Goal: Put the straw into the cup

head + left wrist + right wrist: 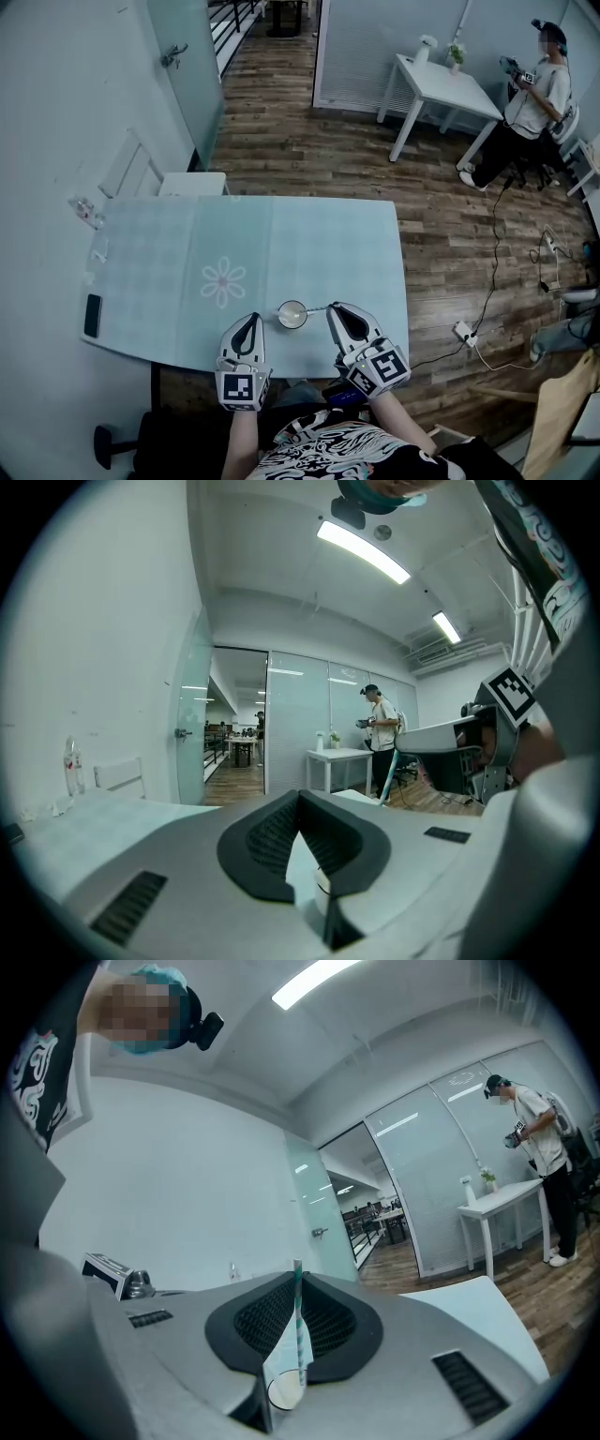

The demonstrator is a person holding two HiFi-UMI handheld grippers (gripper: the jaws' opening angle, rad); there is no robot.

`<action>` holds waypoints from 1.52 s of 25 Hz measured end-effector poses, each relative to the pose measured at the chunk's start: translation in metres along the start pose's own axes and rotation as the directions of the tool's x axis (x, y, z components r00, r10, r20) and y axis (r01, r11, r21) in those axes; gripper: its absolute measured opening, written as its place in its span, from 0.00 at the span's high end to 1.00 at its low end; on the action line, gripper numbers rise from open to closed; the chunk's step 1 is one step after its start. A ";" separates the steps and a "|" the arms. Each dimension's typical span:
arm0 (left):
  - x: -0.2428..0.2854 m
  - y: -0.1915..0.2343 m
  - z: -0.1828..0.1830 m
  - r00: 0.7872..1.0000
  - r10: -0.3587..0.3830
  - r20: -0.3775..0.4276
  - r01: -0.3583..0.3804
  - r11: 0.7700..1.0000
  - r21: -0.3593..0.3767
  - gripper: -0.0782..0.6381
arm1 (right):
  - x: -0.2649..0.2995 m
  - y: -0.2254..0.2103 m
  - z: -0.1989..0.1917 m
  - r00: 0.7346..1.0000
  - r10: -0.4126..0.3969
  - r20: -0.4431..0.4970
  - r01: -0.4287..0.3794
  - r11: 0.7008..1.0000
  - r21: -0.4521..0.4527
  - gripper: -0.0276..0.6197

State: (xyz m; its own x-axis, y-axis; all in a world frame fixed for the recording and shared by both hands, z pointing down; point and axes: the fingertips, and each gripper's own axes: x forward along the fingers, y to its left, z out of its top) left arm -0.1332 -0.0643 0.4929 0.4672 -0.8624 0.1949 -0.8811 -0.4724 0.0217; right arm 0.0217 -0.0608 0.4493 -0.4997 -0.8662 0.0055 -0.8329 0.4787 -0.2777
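**Straw pinched beside the cup**

Straw (pixel 298 1321), striped green and white, was pinched between the jaws of the right tool (pixel 332 309). In the right gripper view it ran up past the jaw tips. The cup (pixel 292 314) stood upright and open-mouthed on the pale bench (pixel 187 244). The right tool was just to the right of the cup, with its tips aimed toward the rim. In the head view the straw reached from those tips to near the rim, but whether it touched could not be told. The left tool (pixel 251 319) was just left of the cup, its jaws pressed together with nothing between them. A flower print (pixel 223 281) marked the bench to the left of and beyond the cup. A dark phone (pixel 92 315) lay well to the cup's left, at the bench edge.
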 end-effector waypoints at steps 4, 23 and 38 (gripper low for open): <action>-0.001 0.004 -0.001 1.000 0.001 -0.004 -0.001 1.000 -0.012 0.88 | 0.001 -0.002 0.000 1.000 -0.021 0.004 0.021 1.000 0.013 0.94; 0.017 -0.006 0.000 0.999 0.017 -0.032 -0.016 1.000 0.010 0.88 | 0.003 -0.023 0.004 1.000 0.014 -0.009 -0.013 0.999 0.035 0.94; 0.020 -0.004 -0.005 0.996 0.062 -0.057 -0.063 0.998 -0.002 0.88 | 0.012 -0.033 -0.006 0.998 0.050 -0.044 -0.046 0.995 0.090 0.94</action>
State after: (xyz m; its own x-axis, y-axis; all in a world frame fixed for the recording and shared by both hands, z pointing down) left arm -0.1210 -0.0785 0.5011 0.4063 -0.8785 0.2513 -0.9088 -0.4170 0.0118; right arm 0.0417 -0.0858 0.4639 -0.5506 -0.8340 0.0344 -0.7845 0.5030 -0.3628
